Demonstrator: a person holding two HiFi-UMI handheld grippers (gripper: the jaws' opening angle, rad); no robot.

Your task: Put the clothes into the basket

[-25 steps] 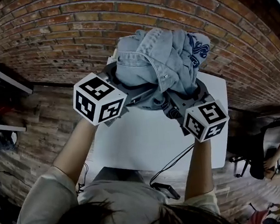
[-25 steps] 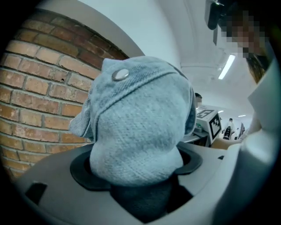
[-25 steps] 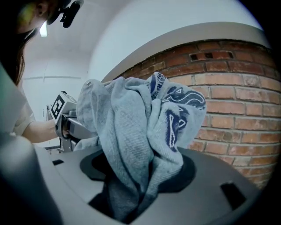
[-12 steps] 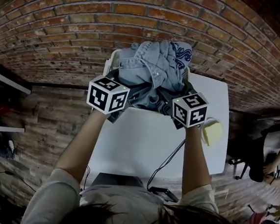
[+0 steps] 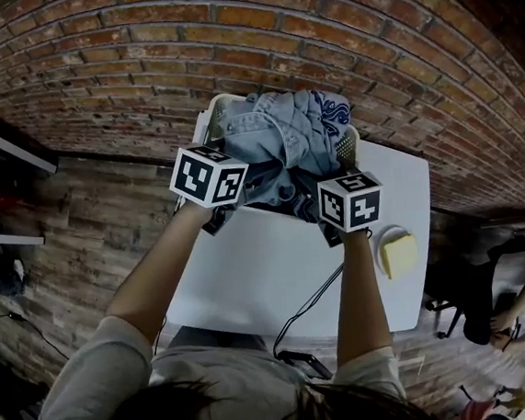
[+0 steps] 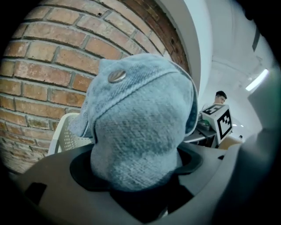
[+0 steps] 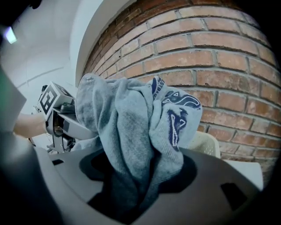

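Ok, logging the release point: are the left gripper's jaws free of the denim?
No: in the left gripper view the left gripper has its jaws closed on the denim, with the basket rim beside it.

The table (image 5: 269,273) is viewed steeply from above by the head camera. The clothes (image 6: 140,132) are seen very close in both gripper views, against the brick wall (image 6: 48,66) shared by all three.

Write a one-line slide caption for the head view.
Left gripper and right gripper hold bundled denim clothes over the white basket beside the brick wall.
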